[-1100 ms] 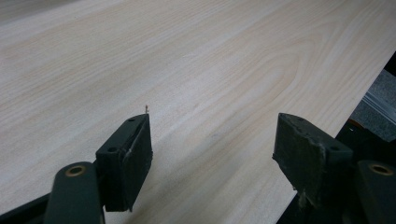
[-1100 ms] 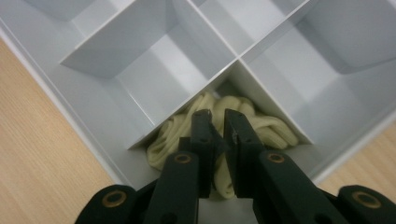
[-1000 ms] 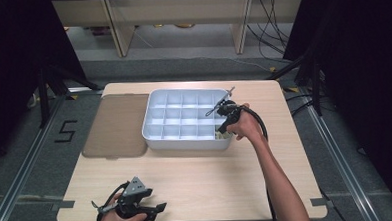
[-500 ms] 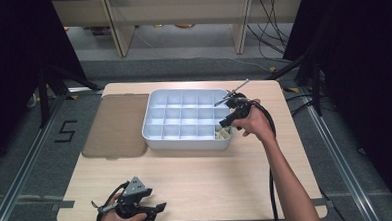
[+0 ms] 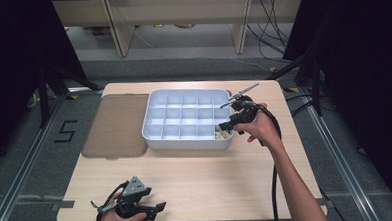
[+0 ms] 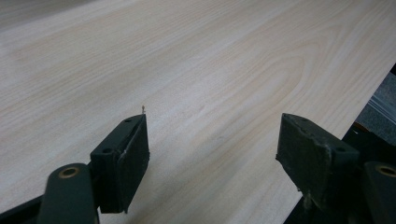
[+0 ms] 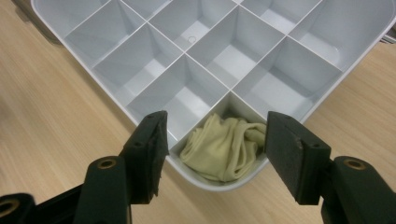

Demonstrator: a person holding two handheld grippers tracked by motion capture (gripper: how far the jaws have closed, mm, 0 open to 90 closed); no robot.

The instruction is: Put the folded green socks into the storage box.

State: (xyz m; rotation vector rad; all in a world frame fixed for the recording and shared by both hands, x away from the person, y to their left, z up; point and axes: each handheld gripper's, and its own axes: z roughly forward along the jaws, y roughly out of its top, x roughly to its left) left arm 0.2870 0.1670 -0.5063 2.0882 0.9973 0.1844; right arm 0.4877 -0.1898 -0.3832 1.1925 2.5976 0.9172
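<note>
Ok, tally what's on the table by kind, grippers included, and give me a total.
Divided white tray: 1
Brown lid: 1
Pale yellow cloth, in a corner compartment: 1
Grippers: 2, left gripper and right gripper
Total: 5

The high view looks forward and down on the whole worktop (image 5: 197, 175) from afar. The left gripper view skims bare wood low and close. The right gripper view hangs close above the divided tray (image 7: 299, 84), sharing its near-right corner with the high view.
</note>
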